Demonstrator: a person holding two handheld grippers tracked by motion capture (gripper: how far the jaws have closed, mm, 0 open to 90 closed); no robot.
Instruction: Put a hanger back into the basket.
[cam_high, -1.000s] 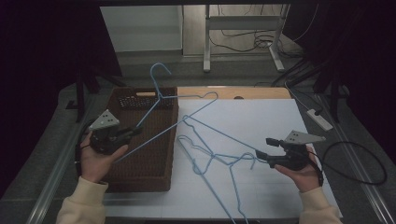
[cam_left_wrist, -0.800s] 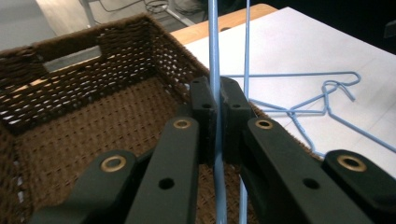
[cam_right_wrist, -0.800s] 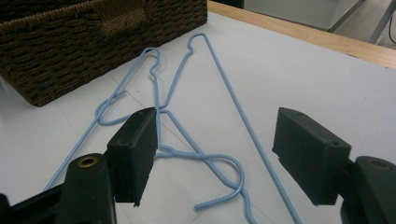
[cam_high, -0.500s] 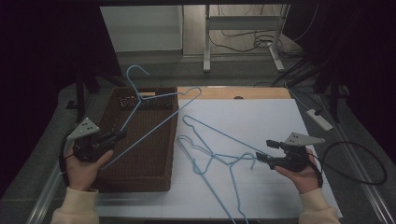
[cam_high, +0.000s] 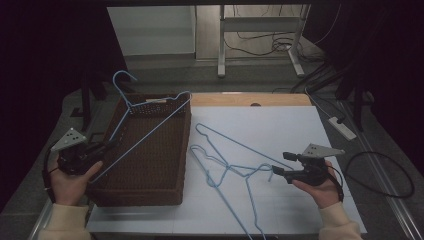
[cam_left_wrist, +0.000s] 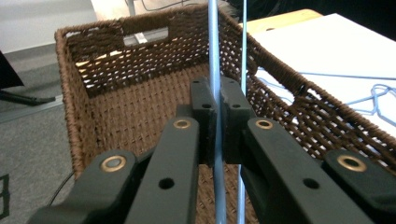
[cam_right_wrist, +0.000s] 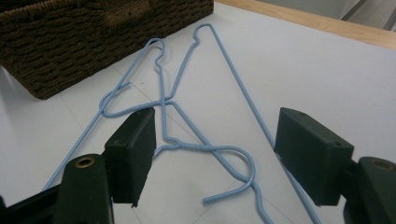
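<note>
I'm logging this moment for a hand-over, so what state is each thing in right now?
left gripper: shut on the held hanger's wire.
held hanger: lifted, slanting over the basket, hook past its far left corner.
basket: upright on the table, nothing lying in it.
right gripper: open, jaws either side of the tangle, not gripping.
loose hangers: two, tangled, flat on the white board.

High view above the desk's (cam_high: 280, 125) near edge looking forward and down, left gripper view close over the basket (cam_left_wrist: 140, 70), right gripper view low across the desk, both sharing the basket.
</note>
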